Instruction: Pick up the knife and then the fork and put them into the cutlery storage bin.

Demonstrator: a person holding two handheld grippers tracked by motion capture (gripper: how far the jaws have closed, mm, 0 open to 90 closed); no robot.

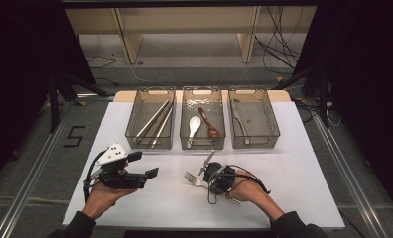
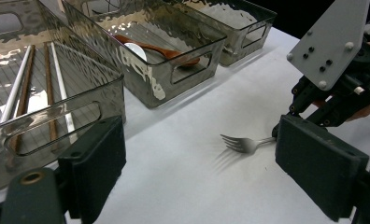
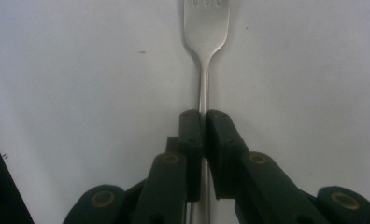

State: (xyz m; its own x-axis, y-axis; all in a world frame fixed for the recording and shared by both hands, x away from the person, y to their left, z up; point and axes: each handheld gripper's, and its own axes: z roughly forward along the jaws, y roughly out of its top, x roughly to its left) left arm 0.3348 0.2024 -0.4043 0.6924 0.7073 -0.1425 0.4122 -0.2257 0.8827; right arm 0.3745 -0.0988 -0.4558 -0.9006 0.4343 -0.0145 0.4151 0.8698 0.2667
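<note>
Here the right tongs pinch the slim handle of a polished steel fork, flat black pads pressed tight, on the smooth white counter below three rippled, smoky plastic bins. The left tongs hover with blocky pads wide apart, empty.
</note>
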